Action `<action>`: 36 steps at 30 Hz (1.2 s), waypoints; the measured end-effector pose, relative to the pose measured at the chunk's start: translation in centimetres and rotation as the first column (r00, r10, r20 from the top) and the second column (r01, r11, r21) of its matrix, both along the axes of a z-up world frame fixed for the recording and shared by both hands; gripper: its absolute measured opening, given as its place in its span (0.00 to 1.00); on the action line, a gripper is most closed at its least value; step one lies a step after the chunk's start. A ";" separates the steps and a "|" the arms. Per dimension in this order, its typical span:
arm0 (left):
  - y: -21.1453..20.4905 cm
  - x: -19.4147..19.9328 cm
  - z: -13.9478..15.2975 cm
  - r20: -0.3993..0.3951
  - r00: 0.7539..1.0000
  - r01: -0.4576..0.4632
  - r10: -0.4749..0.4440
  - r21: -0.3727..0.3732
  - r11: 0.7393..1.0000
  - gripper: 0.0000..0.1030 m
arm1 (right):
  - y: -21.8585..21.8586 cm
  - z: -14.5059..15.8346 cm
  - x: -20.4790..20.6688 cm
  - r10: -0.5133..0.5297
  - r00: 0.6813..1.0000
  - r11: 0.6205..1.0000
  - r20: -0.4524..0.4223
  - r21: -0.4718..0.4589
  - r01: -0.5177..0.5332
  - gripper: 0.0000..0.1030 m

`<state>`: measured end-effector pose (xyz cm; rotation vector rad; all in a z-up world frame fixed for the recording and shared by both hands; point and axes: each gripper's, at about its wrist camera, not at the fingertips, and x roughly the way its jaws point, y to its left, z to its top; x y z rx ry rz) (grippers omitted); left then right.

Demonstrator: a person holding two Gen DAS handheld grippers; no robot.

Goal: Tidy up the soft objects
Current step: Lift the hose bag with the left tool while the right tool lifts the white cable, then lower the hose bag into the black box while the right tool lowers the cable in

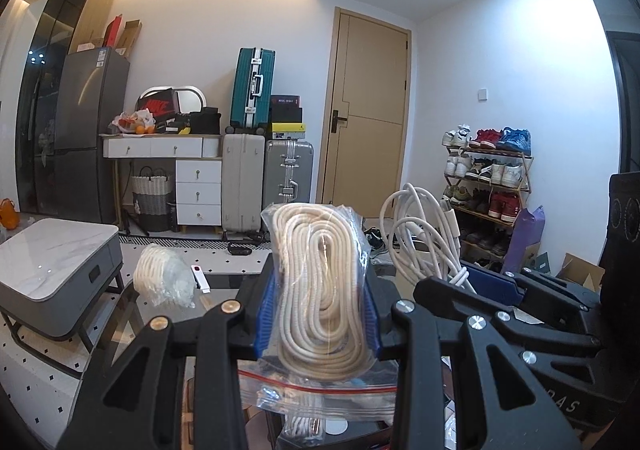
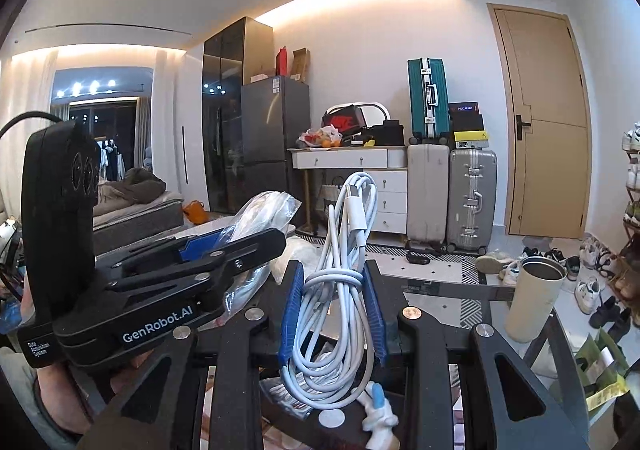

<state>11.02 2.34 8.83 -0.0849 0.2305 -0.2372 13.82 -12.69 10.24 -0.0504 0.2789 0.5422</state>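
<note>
Bagged braided rope coil [image 1: 320, 290], smooth looped white cable [image 2: 340, 290]

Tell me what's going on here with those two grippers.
A person is sorting soft items with a handheld gripper in each hand. The left gripper has its jaws clamped on a zip bag of coiled cream rope; the right gripper holds a bundled white charging cable. Both are lifted above the glass table, where another bagged rope lies.

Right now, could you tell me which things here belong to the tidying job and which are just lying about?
Job: bagged rope in left gripper; white cable in right gripper; second bagged rope.
Lying about: tumbler, suitcases, shoe rack.
</note>
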 end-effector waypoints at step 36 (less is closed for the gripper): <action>-1.0 6.5 -6.2 -0.410 0.910 0.060 -0.059 -0.010 0.998 0.34 | -0.6 -6.7 7.8 -0.076 0.909 0.994 -0.410 -0.099 0.038 0.29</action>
